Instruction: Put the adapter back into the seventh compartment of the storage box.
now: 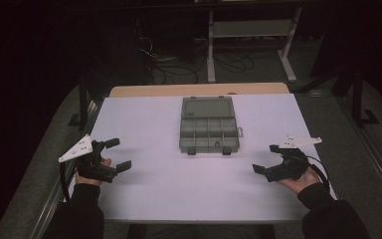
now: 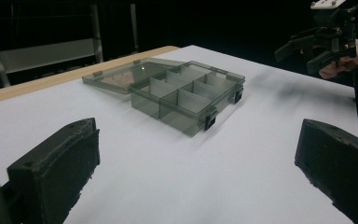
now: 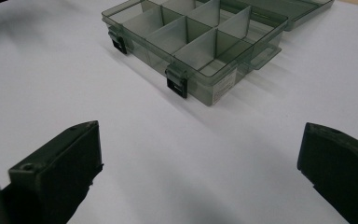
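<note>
1. Left claw: jaws spread wide, released, nothing between them. It is held at the left edge of the bench, well apart from the box.
2. Right claw: jaws likewise spread wide, released, grasping nothing. It is held near the right edge of the bench, well apart from the box.
3. Compartment box: one, smoky translucent plastic, at bench centre toward the far side. Its lid lies open flat on the far side.
4. Compartments: eight visible in the high view, in two rows of four; all look empty.
5. Latches: two dark ones on the near front wall.
6. Label: a small pale sticker on one side wall in the right gripper view; print too small to read.
7. Count: two claws, one box, one bench with a white sheet on top.
</note>
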The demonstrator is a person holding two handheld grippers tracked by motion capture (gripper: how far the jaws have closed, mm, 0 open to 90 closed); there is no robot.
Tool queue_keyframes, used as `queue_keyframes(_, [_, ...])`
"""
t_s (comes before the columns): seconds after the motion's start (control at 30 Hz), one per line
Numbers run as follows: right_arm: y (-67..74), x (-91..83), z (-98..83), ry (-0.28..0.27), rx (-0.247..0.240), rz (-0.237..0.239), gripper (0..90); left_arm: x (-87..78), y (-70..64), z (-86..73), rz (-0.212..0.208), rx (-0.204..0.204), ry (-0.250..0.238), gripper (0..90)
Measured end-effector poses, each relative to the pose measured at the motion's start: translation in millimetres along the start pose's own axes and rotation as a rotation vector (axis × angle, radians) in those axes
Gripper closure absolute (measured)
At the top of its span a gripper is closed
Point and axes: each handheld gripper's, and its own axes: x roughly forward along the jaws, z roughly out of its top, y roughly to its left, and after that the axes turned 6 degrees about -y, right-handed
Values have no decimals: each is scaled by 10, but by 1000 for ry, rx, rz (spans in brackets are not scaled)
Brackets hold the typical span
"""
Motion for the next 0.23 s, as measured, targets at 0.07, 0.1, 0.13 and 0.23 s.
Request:
queue_keyframes(0.07, [0,0,0,0,0,0,0,0,0,0,0,0,0,0])
queue_keyframes(0.1, [6,-6,-31,-2,-1,-3,0,-5,1,4,0,2,1,0])
queue_keyframes(0.13, [6,-6,-31,-2,-1,-3,0,-5,1,4,0,2,1,0])
queue_keyframes(0.23, [11,3,-38,4,3,-5,0,-11,2,7,2,1,-3,0])
